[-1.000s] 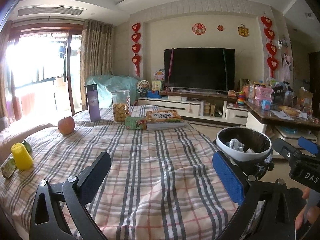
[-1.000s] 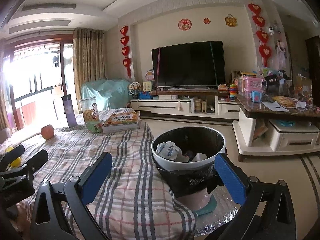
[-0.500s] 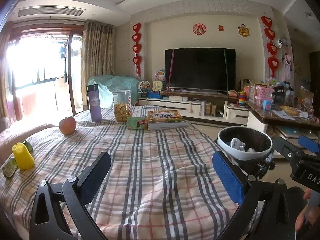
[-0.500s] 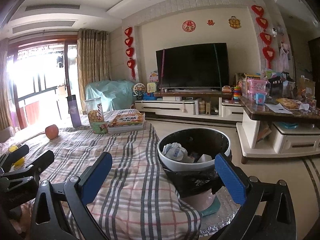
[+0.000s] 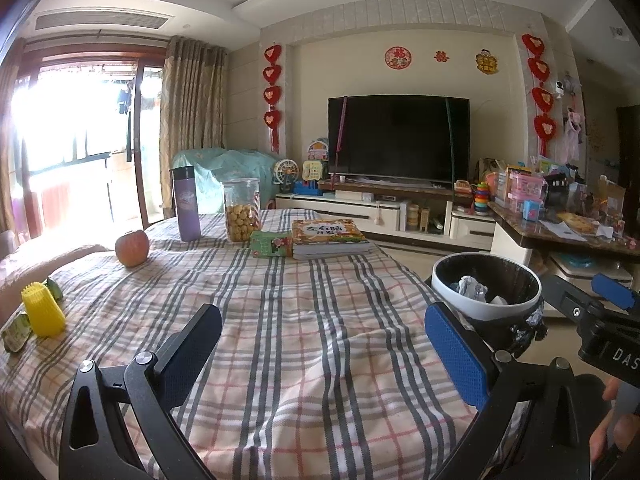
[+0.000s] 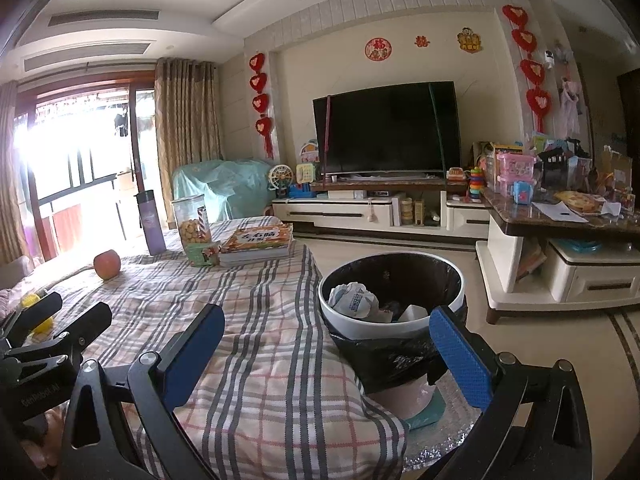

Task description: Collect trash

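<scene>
1. Both tools are empty, with fingers spread wide: the left gripper (image 5: 322,354) hangs over the plaid worktop (image 5: 304,320), and the right gripper (image 6: 326,356) sits at the worktop's edge beside the trash bin (image 6: 352,330).
2. What looks like the remaining trash is a small green wrapper (image 5: 16,336) at the far left edge of the worktop, touching a yellow ridged object (image 5: 42,314). A second green scrap (image 5: 54,288) peeks out behind it.
3. The wrapper lies well to the left of the left fingers and a little ahead of them; its long axis seems to run diagonally, though it is small and distorted by the lens.
4. The left gripper is clearly nearer, so I judge this pick falls to it; the bin is well apart on the opposite side.
5. Only the left wrist view shows the wrappers. In the right wrist view the left tool hides them, but that view shows crumpled paper (image 6: 354,300) already in the bin.
</scene>
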A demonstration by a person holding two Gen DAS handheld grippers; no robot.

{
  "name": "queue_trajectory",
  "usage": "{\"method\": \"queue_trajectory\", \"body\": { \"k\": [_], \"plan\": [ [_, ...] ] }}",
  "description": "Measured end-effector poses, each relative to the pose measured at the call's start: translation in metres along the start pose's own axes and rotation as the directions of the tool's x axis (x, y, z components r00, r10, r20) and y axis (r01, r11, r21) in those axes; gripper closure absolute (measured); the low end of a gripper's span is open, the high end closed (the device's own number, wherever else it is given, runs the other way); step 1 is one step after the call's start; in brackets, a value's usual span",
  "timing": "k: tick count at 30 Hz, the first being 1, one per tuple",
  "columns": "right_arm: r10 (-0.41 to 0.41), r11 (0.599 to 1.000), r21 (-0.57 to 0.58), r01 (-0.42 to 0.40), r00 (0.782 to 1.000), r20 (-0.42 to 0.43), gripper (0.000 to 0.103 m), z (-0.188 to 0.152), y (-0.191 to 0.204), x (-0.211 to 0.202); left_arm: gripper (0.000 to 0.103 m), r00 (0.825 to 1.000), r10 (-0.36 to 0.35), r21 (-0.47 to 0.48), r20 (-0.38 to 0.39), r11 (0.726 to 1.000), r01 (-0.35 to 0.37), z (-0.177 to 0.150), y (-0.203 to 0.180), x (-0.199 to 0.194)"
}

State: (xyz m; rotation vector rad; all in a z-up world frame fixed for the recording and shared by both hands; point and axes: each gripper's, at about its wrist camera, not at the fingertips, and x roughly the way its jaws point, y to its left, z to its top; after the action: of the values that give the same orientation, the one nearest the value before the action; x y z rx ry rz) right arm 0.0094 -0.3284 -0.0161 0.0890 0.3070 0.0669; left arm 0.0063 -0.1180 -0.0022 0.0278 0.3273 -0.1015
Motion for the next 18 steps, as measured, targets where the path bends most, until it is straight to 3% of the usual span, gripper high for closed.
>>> {"method": "queue_trajectory", "body": {
  "k": [18],
  "plan": [
    [0.012,1.000,0.006,-0.012,1.000,-0.005,0.000,-0.0002,0.0036,0.0002,0.001,1.000,-0.003,-0.003,-0.001,1.000,0.003,-0.0010,-0.0001,0.0006]
  ]
}}
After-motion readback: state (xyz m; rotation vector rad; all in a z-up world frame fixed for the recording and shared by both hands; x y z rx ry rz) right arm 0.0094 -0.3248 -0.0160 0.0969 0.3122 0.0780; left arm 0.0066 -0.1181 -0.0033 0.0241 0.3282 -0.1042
